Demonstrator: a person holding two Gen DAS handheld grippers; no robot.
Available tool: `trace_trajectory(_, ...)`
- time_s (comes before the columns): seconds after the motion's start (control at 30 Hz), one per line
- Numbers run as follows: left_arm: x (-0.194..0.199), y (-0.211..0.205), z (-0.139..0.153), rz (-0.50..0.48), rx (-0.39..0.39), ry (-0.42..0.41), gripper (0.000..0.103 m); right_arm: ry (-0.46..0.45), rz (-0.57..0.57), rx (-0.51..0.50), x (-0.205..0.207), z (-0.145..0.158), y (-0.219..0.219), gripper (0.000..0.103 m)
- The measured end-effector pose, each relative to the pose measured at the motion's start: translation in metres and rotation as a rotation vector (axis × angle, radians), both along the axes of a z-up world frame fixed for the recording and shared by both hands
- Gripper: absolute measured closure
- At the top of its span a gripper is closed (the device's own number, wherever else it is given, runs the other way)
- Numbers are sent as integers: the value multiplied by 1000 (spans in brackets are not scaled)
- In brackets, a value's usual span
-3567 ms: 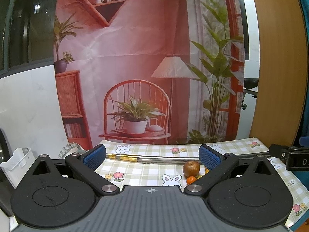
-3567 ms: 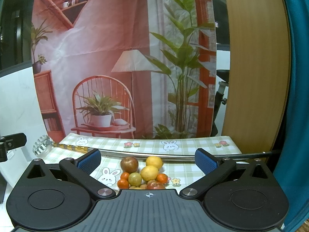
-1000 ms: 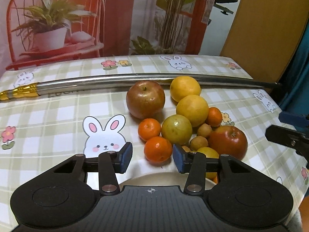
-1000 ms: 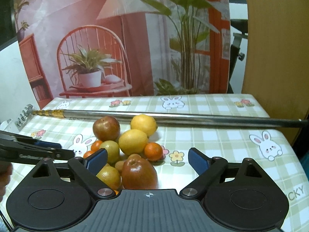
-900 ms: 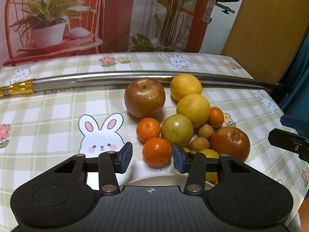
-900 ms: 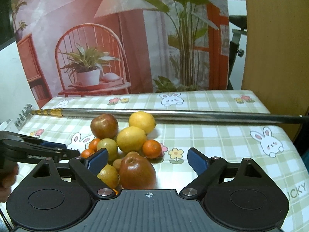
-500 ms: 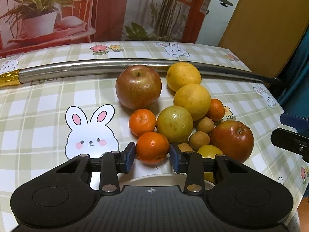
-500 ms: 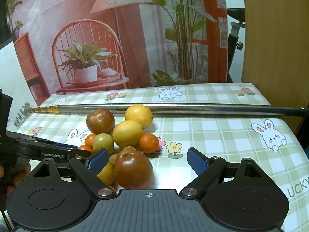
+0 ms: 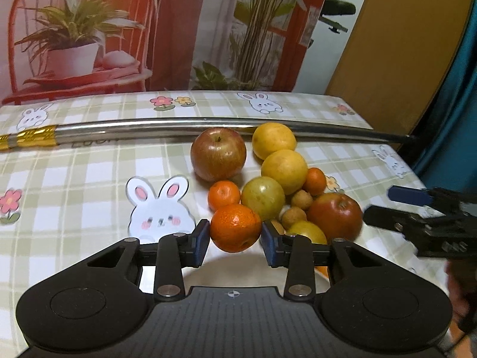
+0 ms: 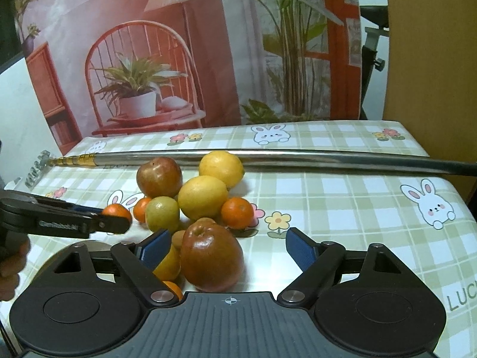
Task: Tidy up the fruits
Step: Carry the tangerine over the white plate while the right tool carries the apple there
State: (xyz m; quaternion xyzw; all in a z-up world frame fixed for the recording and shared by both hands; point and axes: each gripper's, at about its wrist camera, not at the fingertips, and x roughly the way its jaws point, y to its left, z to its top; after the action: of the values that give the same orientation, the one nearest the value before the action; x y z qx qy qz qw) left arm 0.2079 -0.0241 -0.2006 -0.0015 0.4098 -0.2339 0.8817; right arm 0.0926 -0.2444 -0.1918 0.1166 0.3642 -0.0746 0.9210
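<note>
Glossy checked tablecloth (image 9: 74, 179); left fingers (image 9: 200, 240) pinch dimpled mandarin (image 9: 235, 227), right fingers (image 10: 301, 249) wide.

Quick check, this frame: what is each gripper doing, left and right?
Left gripper: closed on the mandarin nearest the camera, pads touching both its sides.
Right gripper: open, holding nothing; a red apple sits between its fingers.

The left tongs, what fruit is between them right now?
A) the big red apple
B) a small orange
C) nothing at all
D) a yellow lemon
B: in the left wrist view, the left tongs have both blue pads pressed against the sides of a small orange, with the other fruit lying behind it on the checked cloth.
</note>
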Motion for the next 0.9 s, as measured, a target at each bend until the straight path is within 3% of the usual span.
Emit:
trace_trajectory(0.2, -37, 28, -4, 45, -24, 45, 64, 2, 9, 1, 0, -2, 2, 21)
trace_trajectory(0.4, -65, 34, -15, 54, 35, 39, 64, 12, 23, 3, 1, -7, 5, 21)
trace_trajectory(0.9, -82, 40, -23, 85, 75, 41, 63, 36, 60, 43, 22, -35, 2, 28)
